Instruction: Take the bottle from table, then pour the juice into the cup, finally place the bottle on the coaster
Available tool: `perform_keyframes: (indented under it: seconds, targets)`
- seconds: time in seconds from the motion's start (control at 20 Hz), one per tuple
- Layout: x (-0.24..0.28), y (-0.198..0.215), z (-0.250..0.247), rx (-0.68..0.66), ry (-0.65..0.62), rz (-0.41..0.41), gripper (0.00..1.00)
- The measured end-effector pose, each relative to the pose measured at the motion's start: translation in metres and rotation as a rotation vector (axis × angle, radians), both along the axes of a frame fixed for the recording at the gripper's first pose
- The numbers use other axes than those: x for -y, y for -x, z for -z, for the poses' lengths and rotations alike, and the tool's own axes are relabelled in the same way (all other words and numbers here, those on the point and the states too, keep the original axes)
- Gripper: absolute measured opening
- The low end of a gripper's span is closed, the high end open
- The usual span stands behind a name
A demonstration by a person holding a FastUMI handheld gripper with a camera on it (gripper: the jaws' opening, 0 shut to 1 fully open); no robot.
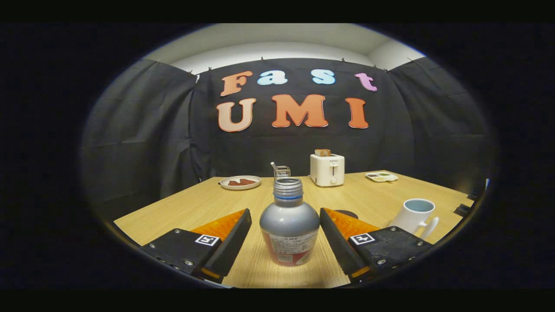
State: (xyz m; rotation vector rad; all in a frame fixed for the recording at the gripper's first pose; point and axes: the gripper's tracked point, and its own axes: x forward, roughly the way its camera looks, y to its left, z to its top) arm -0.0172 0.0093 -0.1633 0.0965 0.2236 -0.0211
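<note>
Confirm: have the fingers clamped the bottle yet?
No: the bottle stands between the gripper fingers, with table visible in a gap on each side.

1. A light wooden table (208, 203) fills the foreground.
2. Black cloth (130, 130) hangs behind the table as the booth's wall, creased and pinned along its top edge.
3. Above the cloth, a pale wall and ceiling (277, 41) show, evenly lit.
4. At the table's far edge stand a white toaster (327, 170), a plate (239, 182), a small tray (381, 176).
</note>
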Motion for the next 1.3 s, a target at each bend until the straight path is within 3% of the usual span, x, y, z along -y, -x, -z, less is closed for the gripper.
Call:
perform_keyframes:
  seconds: [0.3, 0.4, 0.6, 0.85, 1.3]
  targets:
    - [0.006, 0.003, 0.032, -0.055, -0.023, 0.005, 0.88]
    - [0.007, 0.002, 0.030, -0.046, -0.037, 0.012, 0.80]
    - [0.005, -0.001, 0.025, -0.049, -0.075, 0.009, 0.76]
    - [0.010, -0.011, 0.008, -0.032, -0.216, 0.014, 0.76]
    - [0.028, -0.027, 0.009, -0.038, -0.600, 0.078, 0.76]
